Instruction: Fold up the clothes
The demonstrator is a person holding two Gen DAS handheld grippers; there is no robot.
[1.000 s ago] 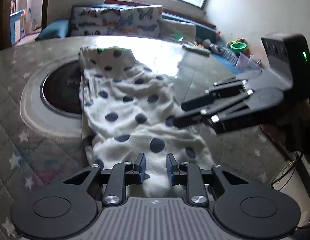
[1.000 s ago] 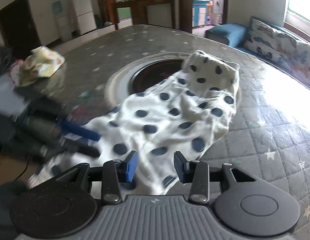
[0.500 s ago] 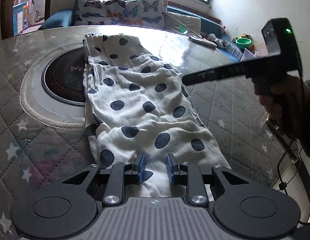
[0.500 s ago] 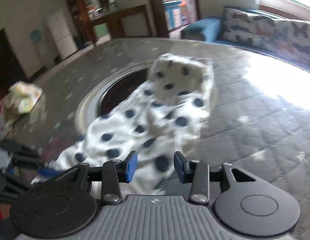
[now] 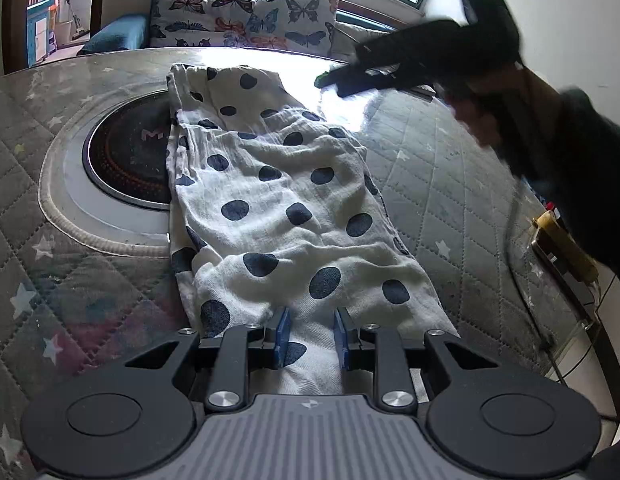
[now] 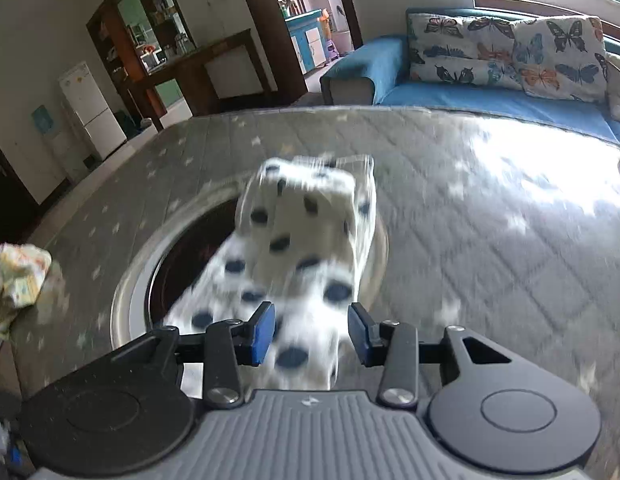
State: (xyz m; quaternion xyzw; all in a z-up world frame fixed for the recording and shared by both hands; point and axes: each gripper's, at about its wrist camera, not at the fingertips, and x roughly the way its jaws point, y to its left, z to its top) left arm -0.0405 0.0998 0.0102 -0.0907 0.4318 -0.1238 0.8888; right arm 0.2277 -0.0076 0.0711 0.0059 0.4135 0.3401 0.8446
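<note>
- The right gripper [image 5: 350,80] has travelled: a second ago it hung low beside the near half of the polka-dot garment [image 5: 277,208], just ahead and to the right of the left gripper [image 5: 308,340]; now, in the left wrist view, it is raised and far ahead, over the desk [image 5: 450,184] right of the garment's far end.
- In its own blurred view the right gripper [image 6: 311,334] looks along the cloth from above, with the garment [image 6: 305,240] running forward from between its fingers [image 6: 261,334] to a bunched far end. Those fingers are spread apart and grip nothing that I can make out; whether cloth touches them is lost in blur.
- The left gripper has barely moved. Its fingers [image 5: 283,338] stand narrow, with the near end of the garment lying between them; they seem to bracket the fabric, but whether they actually pinch it I cannot tell.
- The garment lies as a long strip on the desk, stretching away from the left fingers, its left edge draped over the round inset cooktop [image 5: 125,160].
- Judgement: the right hand seems to be heading for the far end while the left anchors the near one, setting up a lengthwise fold. No fold is made yet.
- A crumpled yellow cloth [image 6: 17,276] sits far left of the right fingers, apart from the work.
</note>
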